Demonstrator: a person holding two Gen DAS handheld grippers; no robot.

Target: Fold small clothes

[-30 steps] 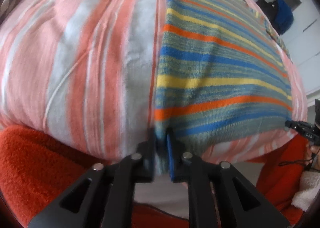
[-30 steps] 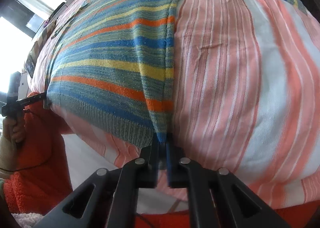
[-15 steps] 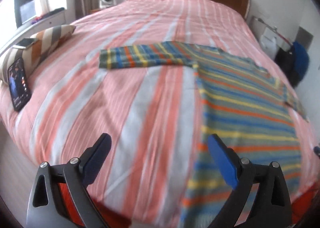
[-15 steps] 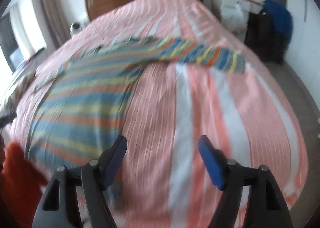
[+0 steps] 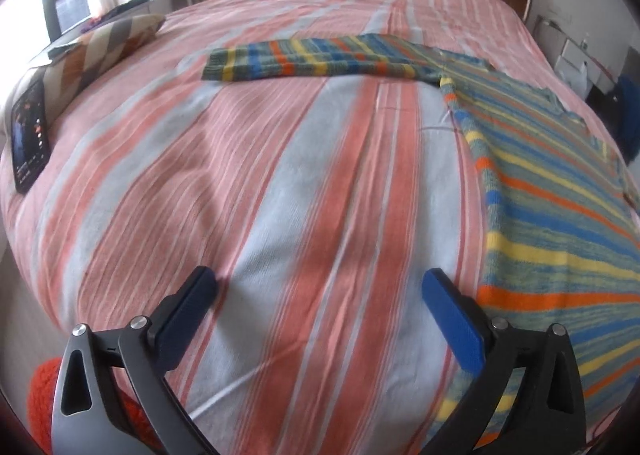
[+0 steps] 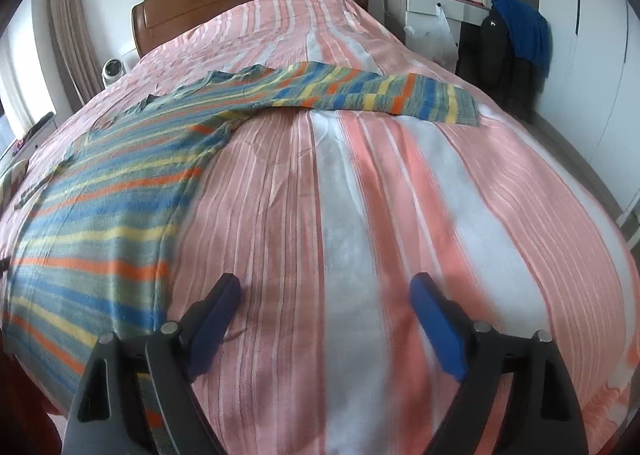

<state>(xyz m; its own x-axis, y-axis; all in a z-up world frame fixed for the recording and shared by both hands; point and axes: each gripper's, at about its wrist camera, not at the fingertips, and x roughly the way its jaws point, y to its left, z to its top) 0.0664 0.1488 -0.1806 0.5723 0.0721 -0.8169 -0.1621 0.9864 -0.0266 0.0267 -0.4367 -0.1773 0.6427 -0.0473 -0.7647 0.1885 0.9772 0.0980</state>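
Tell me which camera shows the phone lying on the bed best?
The left wrist view. The phone lies at the left edge of the bed, screen lit, beside a striped cushion. The right wrist view does not show the phone at all; it looks over the sweater toward the other side of the room.

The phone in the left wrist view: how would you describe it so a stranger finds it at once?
Start from the bed with the pink striped cover. At its left edge lies a striped pillow; the phone lies just in front of it. It is the only dark, flat, glossy slab there, with its screen lit.
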